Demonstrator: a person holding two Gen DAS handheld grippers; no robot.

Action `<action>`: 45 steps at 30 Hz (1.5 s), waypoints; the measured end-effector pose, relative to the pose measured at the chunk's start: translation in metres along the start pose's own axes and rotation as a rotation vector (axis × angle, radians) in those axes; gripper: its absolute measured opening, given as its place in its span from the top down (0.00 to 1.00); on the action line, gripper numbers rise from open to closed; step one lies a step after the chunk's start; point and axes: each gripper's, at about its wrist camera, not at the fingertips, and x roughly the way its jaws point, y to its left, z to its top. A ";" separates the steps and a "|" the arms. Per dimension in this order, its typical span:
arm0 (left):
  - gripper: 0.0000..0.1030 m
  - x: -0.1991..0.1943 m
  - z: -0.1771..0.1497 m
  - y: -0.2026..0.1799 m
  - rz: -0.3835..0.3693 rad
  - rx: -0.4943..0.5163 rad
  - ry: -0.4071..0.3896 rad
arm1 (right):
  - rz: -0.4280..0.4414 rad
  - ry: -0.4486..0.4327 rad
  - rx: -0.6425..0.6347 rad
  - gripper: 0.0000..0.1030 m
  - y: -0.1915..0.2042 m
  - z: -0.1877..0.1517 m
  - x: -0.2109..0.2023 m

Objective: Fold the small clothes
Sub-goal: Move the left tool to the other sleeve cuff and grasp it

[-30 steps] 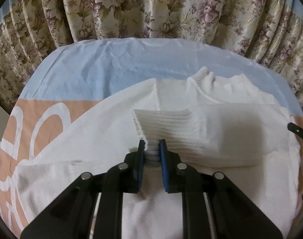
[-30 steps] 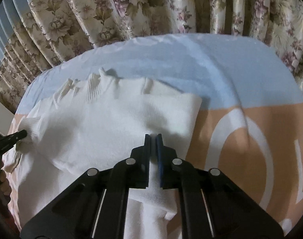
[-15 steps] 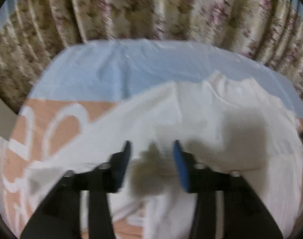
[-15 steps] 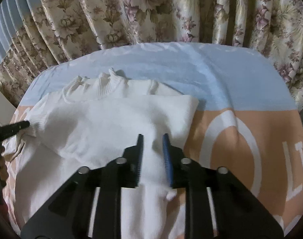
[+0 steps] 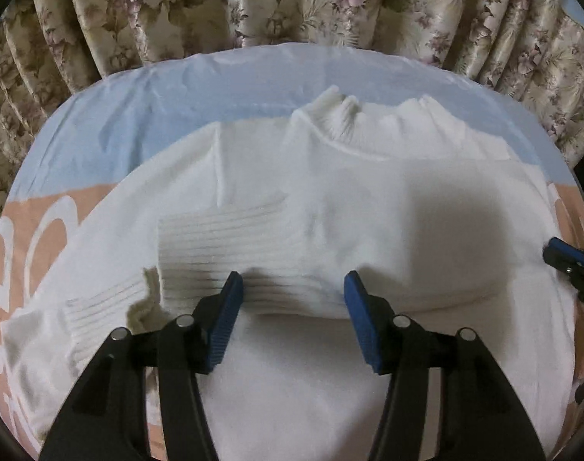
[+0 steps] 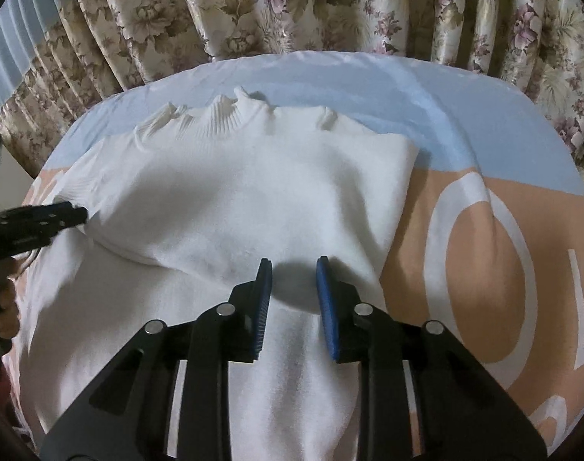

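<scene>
A small white knit sweater (image 5: 368,199) lies flat on the bed, collar (image 5: 353,126) toward the curtains. One sleeve is folded across its chest, with the ribbed cuff (image 5: 222,246) just ahead of my left gripper (image 5: 292,288), which is open and empty above the sleeve. In the right wrist view the sweater (image 6: 234,199) fills the middle. My right gripper (image 6: 293,269) is open and empty over the folded sleeve near the sweater's right edge. The left gripper's fingertips (image 6: 61,211) show at the left edge there.
The bedsheet is light blue at the far side (image 5: 176,107) and peach with large white letters (image 6: 483,261) nearer. Flowered curtains (image 6: 330,7) hang right behind the bed. The right gripper's fingertips (image 5: 560,253) show at the right edge of the left wrist view.
Both grippers opened and let go of the folded sleeve, which now lies across the sweater's chest. Both pulled back slightly toward me.
</scene>
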 end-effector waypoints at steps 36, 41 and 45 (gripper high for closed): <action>0.58 -0.028 -0.045 0.077 0.061 0.118 -0.020 | -0.002 -0.051 -0.073 0.34 0.050 0.003 -0.029; 0.62 -0.036 -0.041 0.086 0.026 0.064 -0.021 | -0.003 -0.044 -0.062 0.34 0.048 0.004 -0.026; 0.67 -0.045 -0.040 0.090 0.002 0.041 -0.026 | 0.006 -0.035 -0.066 0.34 0.049 0.002 -0.022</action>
